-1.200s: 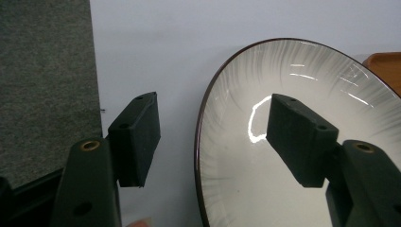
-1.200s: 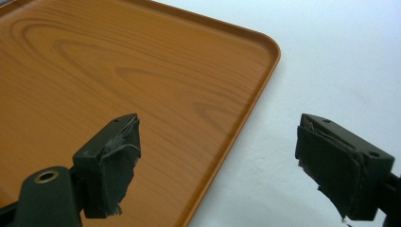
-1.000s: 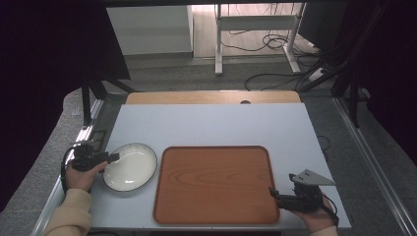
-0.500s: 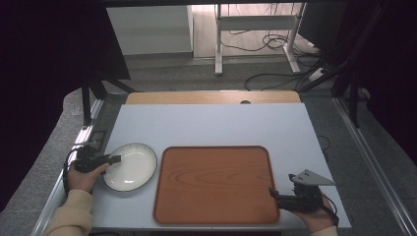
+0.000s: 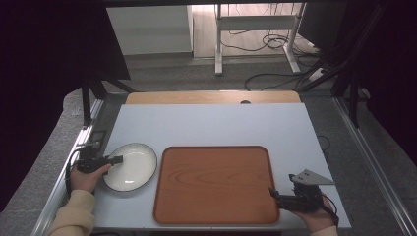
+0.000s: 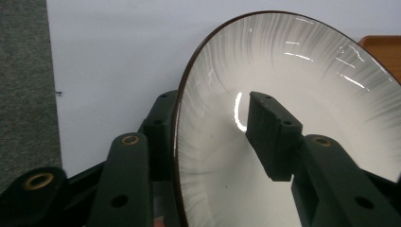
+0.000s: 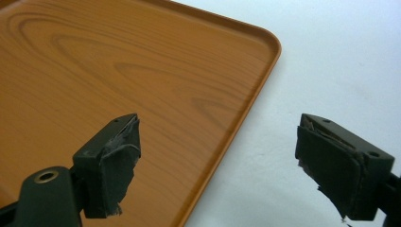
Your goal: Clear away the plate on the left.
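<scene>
A white plate (image 5: pixel 132 168) with a dark rim lies on the table's left side, just left of a wooden tray (image 5: pixel 216 182). My left gripper (image 5: pixel 116 160) reaches over the plate's left rim. In the left gripper view one jaw is outside the rim and the other over the plate's inside (image 6: pixel 293 71). The left gripper (image 6: pixel 213 101) has just been closing, but a gap still shows between the inner pad and the rim. My right gripper (image 5: pixel 273 193) stands open at the tray's front right corner. Its jaws straddle the tray's edge (image 7: pixel 255 90) without touching it.
The pale table (image 5: pixel 206 123) carries the plate and the tray, with bare surface behind both. A wooden strip (image 5: pixel 211 97) runs along its far edge. Metal rails (image 5: pixel 78 147) flank the sides. The tray's bed (image 7: pixel 118 61) holds nothing.
The left gripper's jaws have drawn closer together around the plate's rim. Both hands, the plate and the tray keep their places.
</scene>
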Motion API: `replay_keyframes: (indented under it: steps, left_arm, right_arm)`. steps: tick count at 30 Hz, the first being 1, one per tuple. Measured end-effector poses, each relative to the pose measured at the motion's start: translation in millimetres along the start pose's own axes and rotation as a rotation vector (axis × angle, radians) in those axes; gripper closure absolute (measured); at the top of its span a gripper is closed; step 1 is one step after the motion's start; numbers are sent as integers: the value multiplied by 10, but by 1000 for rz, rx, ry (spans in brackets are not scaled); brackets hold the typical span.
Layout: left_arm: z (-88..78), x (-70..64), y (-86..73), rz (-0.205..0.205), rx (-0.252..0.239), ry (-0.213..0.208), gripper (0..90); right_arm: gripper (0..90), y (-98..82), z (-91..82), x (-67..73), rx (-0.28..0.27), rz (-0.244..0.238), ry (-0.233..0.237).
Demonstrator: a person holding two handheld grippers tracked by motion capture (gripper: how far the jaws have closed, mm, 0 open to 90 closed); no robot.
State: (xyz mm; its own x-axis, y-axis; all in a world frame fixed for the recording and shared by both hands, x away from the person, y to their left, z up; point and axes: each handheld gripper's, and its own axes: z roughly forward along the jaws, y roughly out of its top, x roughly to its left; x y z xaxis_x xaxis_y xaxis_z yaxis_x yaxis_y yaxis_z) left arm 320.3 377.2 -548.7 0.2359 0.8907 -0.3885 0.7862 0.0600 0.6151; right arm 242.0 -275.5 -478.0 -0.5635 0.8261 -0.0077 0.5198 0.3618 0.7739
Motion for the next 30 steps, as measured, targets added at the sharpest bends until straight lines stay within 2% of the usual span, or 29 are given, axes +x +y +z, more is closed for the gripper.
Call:
replay_keyframes:
  steps: [6, 8, 9, 12, 17, 21, 23, 30]
  left_arm:
    - [-1, 10, -20, -20, -14, 17, 603]
    - [-8, 36, -27, -44, -24, 6, 643]
    - [-8, 36, -27, -44, -24, 6, 662]
    - [-35, 86, -41, -86, -39, -25, 713]
    - [-109, 110, -38, -95, -60, -60, 782]
    - [-151, 103, -24, -95, -68, -73, 813]
    - [-191, 116, -23, -109, -89, -103, 833]
    - [-231, 55, 7, -97, -96, -89, 843]
  right_arm:
    - [152, 1, -3, 0, -1, 0, 0]
    - [152, 2, -4, 1, -1, 0, -1]
    - [152, 2, -4, 1, -1, 0, -1]
    - [152, 3, -5, 2, 0, 0, -4]
    - [152, 5, -10, -1, -2, 2, -4]
    - [152, 5, -15, -3, -4, 1, -5]
    - [152, 6, -20, -8, -6, 2, -7]
    - [152, 6, -27, -15, -9, 3, -10]
